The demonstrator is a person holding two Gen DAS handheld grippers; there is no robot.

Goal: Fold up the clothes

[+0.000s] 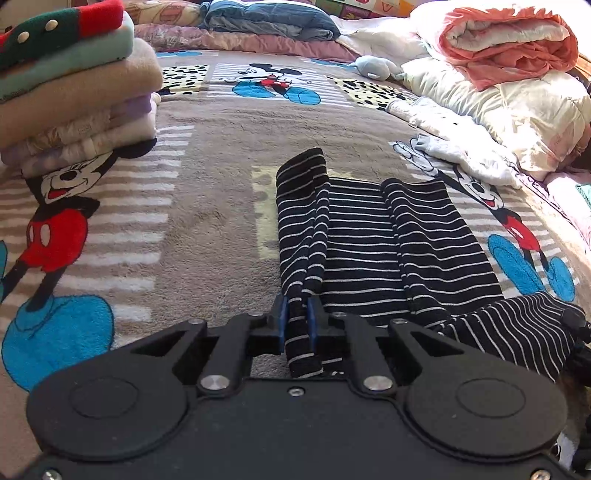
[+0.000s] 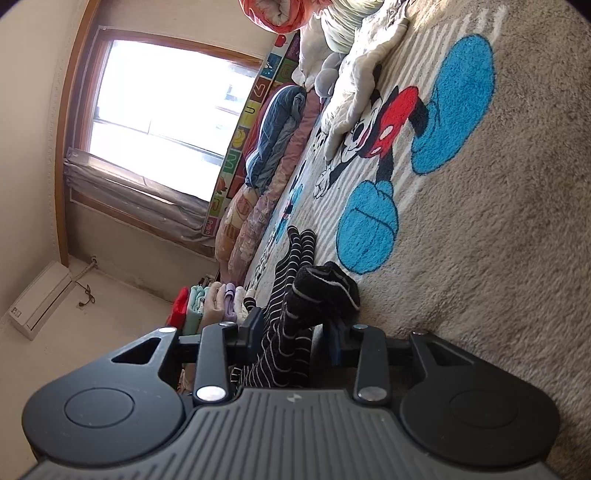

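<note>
One big plush grey-brown cartoon-mouse blanket is covering the whole bed and carrying everything else. Rolled coral-and-white quilt is sitting on cream pillows at the far right; folded blue denim-coloured bedding is lying along the far edge. Stack of folded fleece clothes, red-green on top, then mint, beige and lilac, is sitting at the far left, well apart from the work item.

Black long-sleeved top with thin white stripes is lying mid-blanket, both sleeves folded in along the body (left edge is doubled over in a raised fold). Near end is lifting off the blanket toward both grippers.

Left gripper is pinching the near left fold of the top, blue pads pressing the cloth from both sides.

Right gripper is turned sideways in its own view (window is showing on the left there) and is gripping a thick bunch of the same striped fabric; in the left wrist view that bunch is stretching off to the right edge.
</note>
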